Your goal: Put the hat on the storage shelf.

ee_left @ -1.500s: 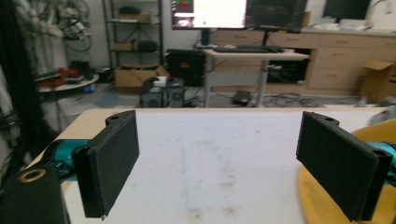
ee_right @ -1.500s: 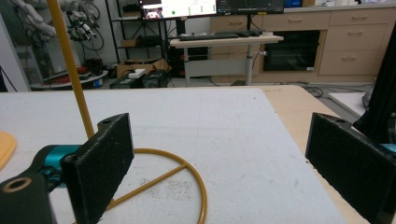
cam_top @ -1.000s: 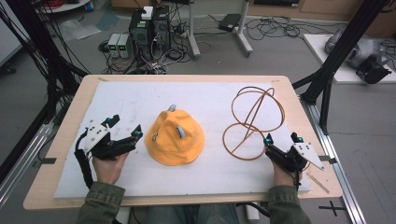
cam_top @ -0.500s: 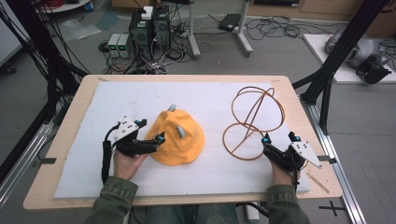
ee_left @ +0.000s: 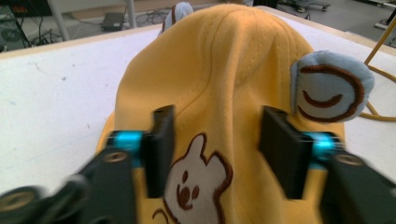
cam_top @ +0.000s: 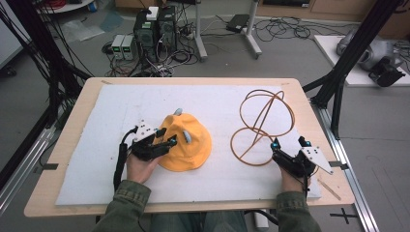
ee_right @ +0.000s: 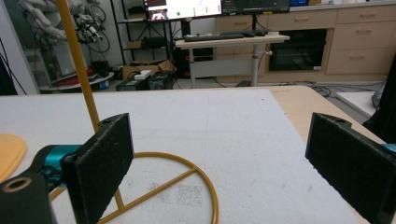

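Item one, my main piece: yellow hat (cam_top: 186, 142), soft stitched cotton, domed crown with a floppy brim, lying left of centre on the white foam mat (cam_top: 96, 125). No readable writing on it; in the left gripper view I see a brown-outlined white bear embroidered near the brim (ee_left: 194, 179) and a pale blue felt ear (ee_left: 329, 86) with a brown swirl sewn on; a second ear (cam_top: 178, 111) pokes up at the far side.

Item two: left gripper (cam_top: 169, 141), black with teal fittings. Its jaws have just been closing and now sit on either side of a raised fold of the hat's near-left brim, pads against the cloth. My left hand (cam_top: 140, 166) lies low behind it, forearm coming in from the near edge.

Item three: wire stand (cam_top: 261, 125), thin golden-brown rod bent into looping rings on a round base, right of centre, well apart from the hat.

Item four: right gripper (cam_top: 287, 145), jaws spread wide and holding nothing, resting on the mat just beside the stand's near-right base ring.

Item five: wooden table (cam_top: 63, 106) under the mat.
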### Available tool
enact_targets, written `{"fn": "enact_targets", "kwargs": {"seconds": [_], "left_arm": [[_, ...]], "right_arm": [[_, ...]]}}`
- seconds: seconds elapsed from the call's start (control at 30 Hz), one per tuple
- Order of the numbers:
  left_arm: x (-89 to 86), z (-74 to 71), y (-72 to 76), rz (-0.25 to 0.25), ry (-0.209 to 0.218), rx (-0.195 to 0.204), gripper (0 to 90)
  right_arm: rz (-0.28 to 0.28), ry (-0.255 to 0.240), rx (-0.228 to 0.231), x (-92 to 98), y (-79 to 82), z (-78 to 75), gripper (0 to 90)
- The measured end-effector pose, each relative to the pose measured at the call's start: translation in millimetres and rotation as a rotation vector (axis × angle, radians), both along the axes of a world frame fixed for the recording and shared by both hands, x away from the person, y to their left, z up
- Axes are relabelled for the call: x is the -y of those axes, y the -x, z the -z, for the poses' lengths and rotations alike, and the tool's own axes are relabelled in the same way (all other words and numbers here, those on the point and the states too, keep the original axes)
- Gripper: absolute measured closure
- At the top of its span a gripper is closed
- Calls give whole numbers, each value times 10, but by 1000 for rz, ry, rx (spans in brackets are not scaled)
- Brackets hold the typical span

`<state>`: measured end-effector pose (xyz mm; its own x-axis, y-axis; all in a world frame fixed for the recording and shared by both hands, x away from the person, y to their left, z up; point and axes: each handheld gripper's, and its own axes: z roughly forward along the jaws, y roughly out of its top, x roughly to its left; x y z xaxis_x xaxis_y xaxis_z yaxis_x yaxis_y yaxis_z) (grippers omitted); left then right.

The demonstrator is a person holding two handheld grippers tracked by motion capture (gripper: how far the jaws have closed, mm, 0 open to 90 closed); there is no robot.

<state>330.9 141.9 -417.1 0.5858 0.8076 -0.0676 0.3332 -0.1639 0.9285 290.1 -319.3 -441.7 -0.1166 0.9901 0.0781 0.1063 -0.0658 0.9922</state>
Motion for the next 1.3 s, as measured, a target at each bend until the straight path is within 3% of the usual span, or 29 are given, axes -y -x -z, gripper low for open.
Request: {"fn": "enact_targets", "kwargs": {"seconds": [0.13,0.27,0.5,0.53,0.7,0.77,0.93,1.0,1.17,1.2,1.23,1.3], "left_arm": [[-4,-14,15,-12,-3,4,849],[12,-17,34,-12,-18,23,867],[-2,-53,71,-2,-4,63,871],[-1,-76,102,-12,-18,92,871],[-12,-129,162,8,1,145,871],[-41,-189,197,16,38,181,871],[-84,-328,230,16,92,224,871],[-127,-488,253,20,152,258,870],[-172,-691,305,21,207,320,870],[-185,-736,313,20,225,331,871],[-218,-816,319,27,271,341,870],[-250,-890,322,33,308,357,870]], "right_arm": [[-1,7,1,-1,1,1,75],[0,5,2,2,5,2,75],[2,-1,-2,9,8,4,75],[2,1,-3,9,10,4,75],[-1,9,0,6,7,7,75],[-3,5,-4,0,11,7,75],[-2,9,-1,7,8,8,75],[-3,8,-2,10,12,6,75],[-2,2,-4,10,15,6,75],[-3,1,-3,12,16,7,75],[-3,1,-2,12,16,7,75],[-4,2,-2,12,17,8,75]]}}
